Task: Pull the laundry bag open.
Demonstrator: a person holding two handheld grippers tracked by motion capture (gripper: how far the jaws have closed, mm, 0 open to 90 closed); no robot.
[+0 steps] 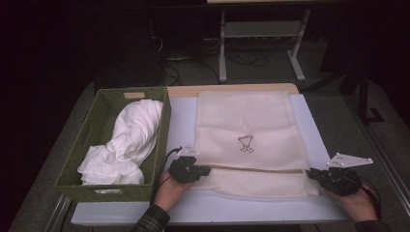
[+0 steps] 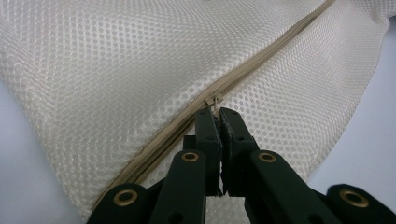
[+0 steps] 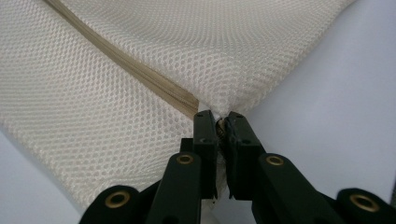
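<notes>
1. Nearest to me, at the table's front edge, the person's two hands each hold a black gripper: the left gripper [image 1: 207,170] sits at the near left part of a cream mesh laundry bag [image 1: 251,130], the right gripper [image 1: 312,173] at its near right corner.
2. In the left gripper view, the left gripper [image 2: 217,113] is clenched on the zipper pull [image 2: 216,100], the small metal tab pinched between the two black jaws.
3. The beige zipper [image 2: 243,74] runs diagonally across the mesh there, from lower left to upper right.
4. In the right gripper view, the right gripper [image 3: 218,116] is clamped on the corner of the bag [image 3: 140,60], just where the zipper [image 3: 140,72] ends.
5. The bag lies flat on the white table top [image 1: 183,121], spread from the far edge towards the person, with a small dark printed emblem [image 1: 245,143] near its middle.
6. Left of the bag stands a green woven basket [image 1: 96,121], touching the table's left side, with crumpled white cloth [image 1: 130,135] heaped inside it.
7. Beyond the table, a white metal frame [image 1: 261,43] and cables lie on the dark floor.
</notes>
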